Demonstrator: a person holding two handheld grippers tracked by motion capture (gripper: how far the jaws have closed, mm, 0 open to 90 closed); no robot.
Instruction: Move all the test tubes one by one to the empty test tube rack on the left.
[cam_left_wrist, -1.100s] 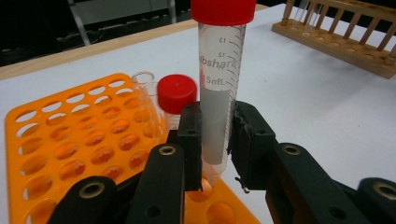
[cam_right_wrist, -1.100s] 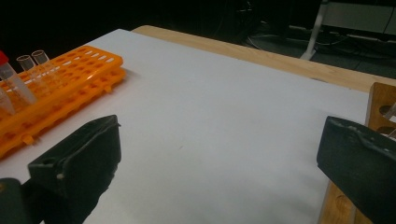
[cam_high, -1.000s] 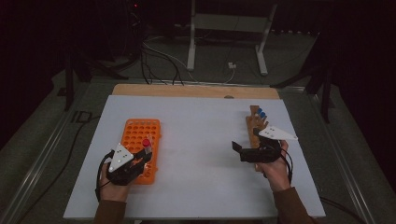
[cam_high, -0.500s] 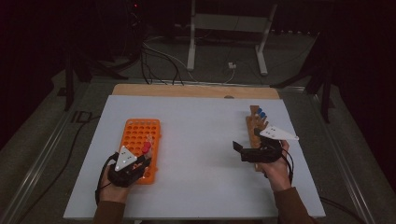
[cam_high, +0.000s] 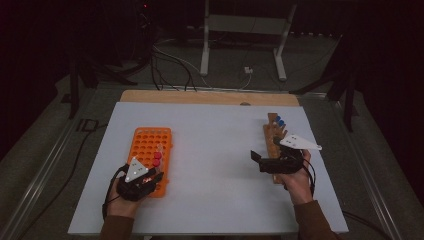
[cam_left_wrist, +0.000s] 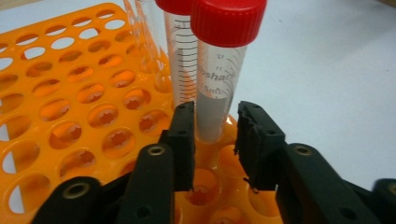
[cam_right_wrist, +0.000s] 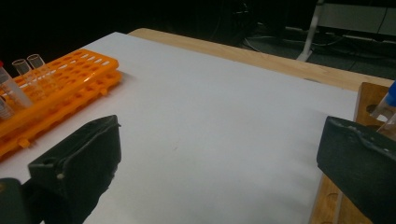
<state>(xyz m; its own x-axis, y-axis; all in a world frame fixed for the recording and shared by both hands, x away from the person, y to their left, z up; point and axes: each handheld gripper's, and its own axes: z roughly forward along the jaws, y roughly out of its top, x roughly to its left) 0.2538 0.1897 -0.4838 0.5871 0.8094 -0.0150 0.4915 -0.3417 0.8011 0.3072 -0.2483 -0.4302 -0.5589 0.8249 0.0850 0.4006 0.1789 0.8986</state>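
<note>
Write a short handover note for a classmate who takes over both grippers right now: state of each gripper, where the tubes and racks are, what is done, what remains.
Left gripper: jaws have just been opening around the near red-capped tube, which stands in the orange rack; the pads look clear of it.
Right gripper: open, holding nothing, beside the wooden rack.
Done: two red-capped tubes stand in the orange rack, with clear uncapped tubes behind them.
Left: blue-capped tubes stand in the wooden rack; probably they go next. Back the left gripper off without tipping the tube.
</note>
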